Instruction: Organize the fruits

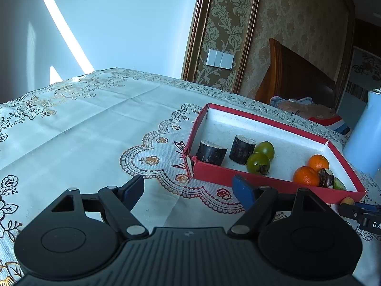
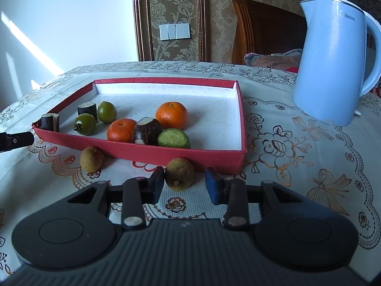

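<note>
My right tongs sit low over the tabletop, jaws partly apart, with a brown longan lying between them. The left pad touches its side; the right pad stands clear, so it is not clamped. That longan rests just outside the near wall of the red tray. A second longan lies further left, also against that wall.

My left tongs are spread wide with nothing between them, hovering near the tray's torn near corner. There is bare cloth to their left.

Inside the tray: two dark sugarcane stubs, two green tomatoes, two oranges, a dark water chestnut and a cut green piece. The back half of the tray floor is free.

A pale blue kettle stands on the right, well apart from the tray. The lace-patterned cloth covers the whole tabletop; beyond it are a wooden chair, patterned wallpaper and a wall switch.
</note>
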